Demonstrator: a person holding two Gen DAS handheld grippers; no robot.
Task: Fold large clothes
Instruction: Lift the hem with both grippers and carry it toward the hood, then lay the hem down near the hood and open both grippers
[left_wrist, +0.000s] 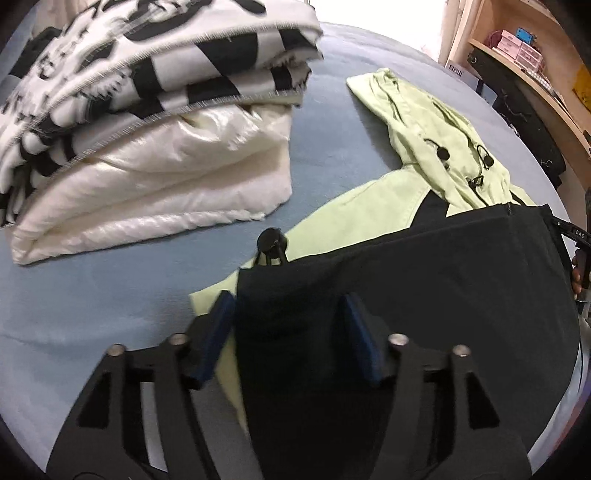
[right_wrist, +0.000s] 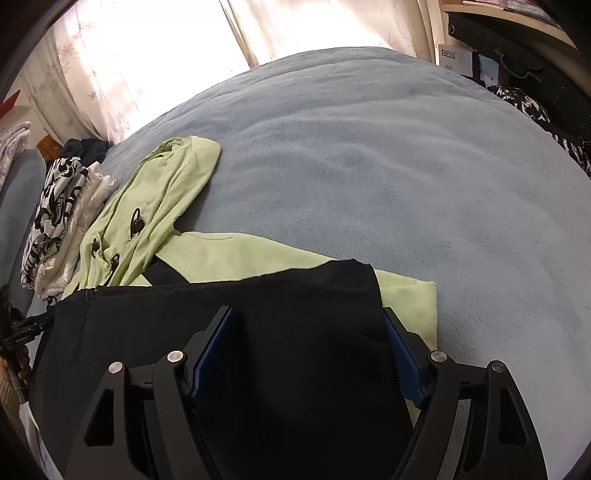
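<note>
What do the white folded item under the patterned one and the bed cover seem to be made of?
White folded item: likely a nylon-type padded shell, glossy, with crinkled sheen and puffy layers. Bed cover: probably fleece or plush, matte grey-blue, with a soft brushed nap showing faint streaks.

Daylight glare through blown-out curtains (right_wrist: 147, 55), soft shadows, motion-blurred patterned fabric (left_wrist: 129, 74), fisheye-warped dark edges
</note>
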